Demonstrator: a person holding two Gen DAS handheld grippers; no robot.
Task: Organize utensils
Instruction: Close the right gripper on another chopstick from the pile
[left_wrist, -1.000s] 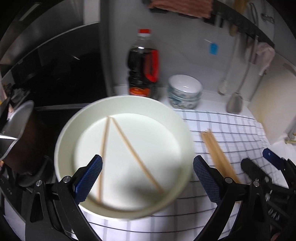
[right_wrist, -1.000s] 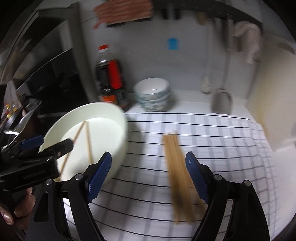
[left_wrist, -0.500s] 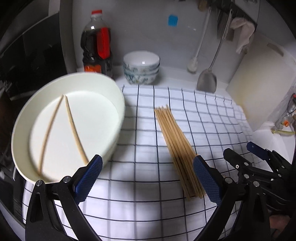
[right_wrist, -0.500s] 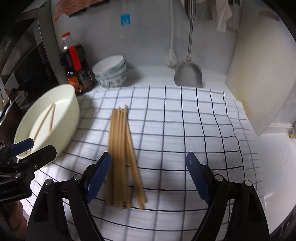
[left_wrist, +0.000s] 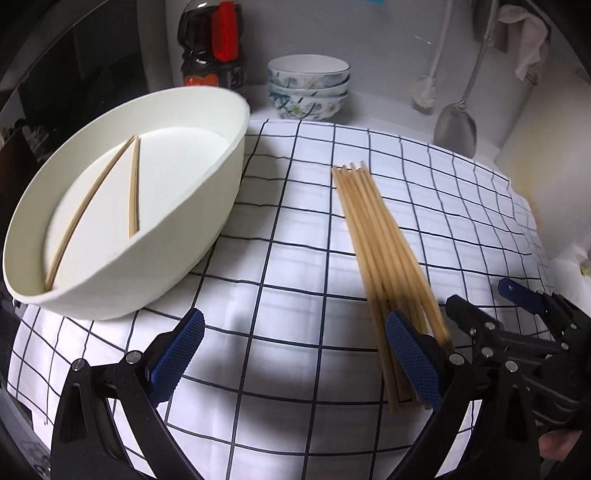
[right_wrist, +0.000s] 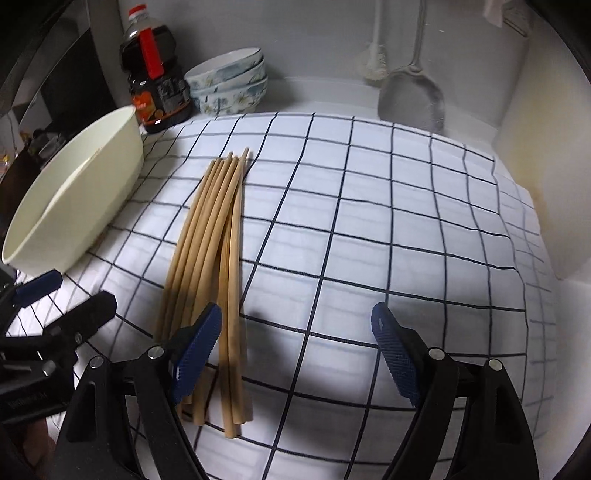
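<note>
A bundle of several wooden chopsticks (left_wrist: 384, 254) lies on the checked cloth (left_wrist: 288, 236); it also shows in the right wrist view (right_wrist: 207, 258). A large white bowl (left_wrist: 207, 206) at the left holds two chopsticks (left_wrist: 110, 192); its outer wall shows in the right wrist view (right_wrist: 81, 199). My left gripper (left_wrist: 291, 354) is open and empty, low over the cloth, its right finger over the bundle's near end. My right gripper (right_wrist: 295, 354) is open and empty, its left finger above the bundle's near end.
A dark sauce bottle (left_wrist: 214, 44) and stacked patterned bowls (left_wrist: 308, 88) stand at the back wall. A spatula (right_wrist: 412, 92) and a brush hang there. A pale cutting board (right_wrist: 554, 147) leans at the right. Dark stove area lies to the left.
Both grippers have dropped lower toward the cloth and come nearer the chopstick bundle. The left gripper has swung right, away from above the white bowl.
</note>
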